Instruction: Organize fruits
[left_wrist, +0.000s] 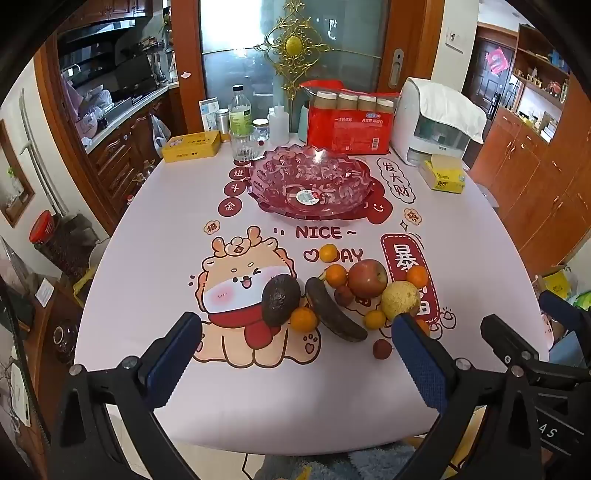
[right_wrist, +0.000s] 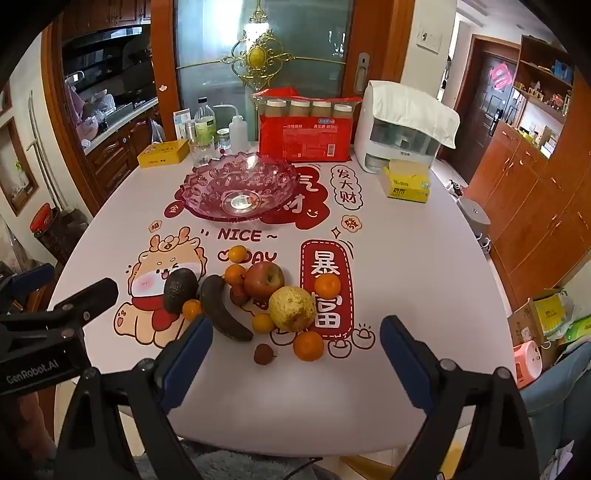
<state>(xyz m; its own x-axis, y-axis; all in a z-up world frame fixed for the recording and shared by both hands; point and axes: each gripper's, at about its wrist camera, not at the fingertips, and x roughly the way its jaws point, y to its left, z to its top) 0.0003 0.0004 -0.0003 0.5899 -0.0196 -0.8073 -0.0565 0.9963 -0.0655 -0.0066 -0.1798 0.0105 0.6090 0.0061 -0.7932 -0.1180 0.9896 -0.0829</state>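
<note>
A pile of fruit lies on the table: a dark avocado (left_wrist: 280, 301) (right_wrist: 180, 290), a blackened banana (left_wrist: 332, 312) (right_wrist: 223, 308), a red apple (left_wrist: 367, 277) (right_wrist: 264, 279), a yellow pear (left_wrist: 400, 300) (right_wrist: 291, 308), several small oranges (left_wrist: 303, 319) (right_wrist: 308, 345) and a red lychee (left_wrist: 381, 349) (right_wrist: 264, 353). An empty pink glass bowl (left_wrist: 310, 182) (right_wrist: 240, 186) stands beyond them. My left gripper (left_wrist: 295, 325) is open and empty, in front of the avocado and banana. My right gripper (right_wrist: 295, 330) is open and empty, in front of the pear.
At the table's far edge stand a yellow tin (left_wrist: 192, 146), bottles (left_wrist: 241, 118), a red pack of jars (left_wrist: 349, 122), a white appliance (left_wrist: 436, 122) and a yellow tissue box (left_wrist: 445, 173). The right gripper's finger (left_wrist: 506, 339) shows in the left wrist view.
</note>
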